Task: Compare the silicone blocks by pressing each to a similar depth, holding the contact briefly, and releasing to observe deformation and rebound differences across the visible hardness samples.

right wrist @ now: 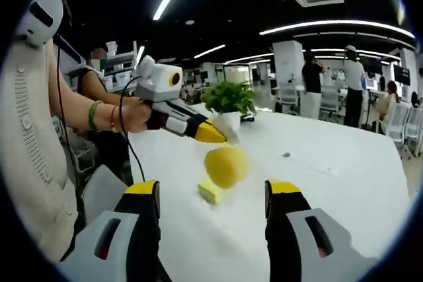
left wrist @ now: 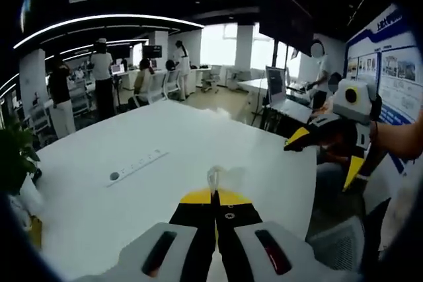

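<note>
In the right gripper view a round yellow silicone piece (right wrist: 226, 165) shows blurred over the white table (right wrist: 330, 183), with a smaller yellow block (right wrist: 210, 192) lying just below it. I cannot tell whether the round piece rests on the table. My right gripper (right wrist: 213, 193) is open, its jaws wide on either side of these pieces. My left gripper (right wrist: 221, 135), held in a person's hand, is shut on a small pale translucent piece (right wrist: 229, 134) just beyond them. In the left gripper view the left gripper (left wrist: 213, 194) pinches that clear piece (left wrist: 213, 179), and the right gripper (left wrist: 325, 156) hangs open at the right.
A power strip (left wrist: 135, 165) is set into the white table (left wrist: 99, 196). A potted plant (right wrist: 229, 98) stands at the table's far end. The person's cream sleeve (right wrist: 30, 150) is at the left. Several people and office chairs (left wrist: 158, 84) stand in the background.
</note>
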Demonstrator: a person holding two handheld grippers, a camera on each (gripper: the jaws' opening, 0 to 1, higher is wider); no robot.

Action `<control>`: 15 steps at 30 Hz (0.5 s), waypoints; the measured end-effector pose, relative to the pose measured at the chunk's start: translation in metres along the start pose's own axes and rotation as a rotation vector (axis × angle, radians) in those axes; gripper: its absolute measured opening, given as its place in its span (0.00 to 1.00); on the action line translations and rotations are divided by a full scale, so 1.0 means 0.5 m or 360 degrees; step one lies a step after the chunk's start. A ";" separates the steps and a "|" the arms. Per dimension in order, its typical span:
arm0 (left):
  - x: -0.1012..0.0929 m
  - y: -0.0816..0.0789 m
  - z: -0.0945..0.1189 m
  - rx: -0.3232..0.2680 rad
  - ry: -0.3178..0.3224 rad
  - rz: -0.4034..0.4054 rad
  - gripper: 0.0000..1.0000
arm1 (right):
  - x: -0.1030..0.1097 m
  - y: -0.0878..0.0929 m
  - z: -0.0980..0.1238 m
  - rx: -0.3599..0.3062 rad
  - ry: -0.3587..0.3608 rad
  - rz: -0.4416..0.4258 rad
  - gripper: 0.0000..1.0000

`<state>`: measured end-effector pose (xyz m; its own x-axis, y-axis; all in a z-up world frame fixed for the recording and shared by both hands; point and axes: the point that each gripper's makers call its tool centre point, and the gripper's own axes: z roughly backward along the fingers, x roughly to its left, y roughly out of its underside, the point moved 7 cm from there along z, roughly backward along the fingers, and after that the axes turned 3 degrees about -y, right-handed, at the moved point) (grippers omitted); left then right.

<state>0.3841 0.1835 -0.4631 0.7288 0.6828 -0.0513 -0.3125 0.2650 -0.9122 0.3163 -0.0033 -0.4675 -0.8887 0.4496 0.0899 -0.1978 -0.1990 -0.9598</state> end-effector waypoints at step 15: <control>0.025 -0.078 0.082 -0.0106 0.0067 -0.0096 0.00 | -0.055 -0.146 -0.118 0.0258 -0.0253 0.0421 0.70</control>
<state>0.3805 0.2098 -0.4116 0.7706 0.6372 -0.0113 -0.2270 0.2578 -0.9392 0.3794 0.0501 -0.4156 -0.9688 0.2252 -0.1037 -0.0039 -0.4320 -0.9019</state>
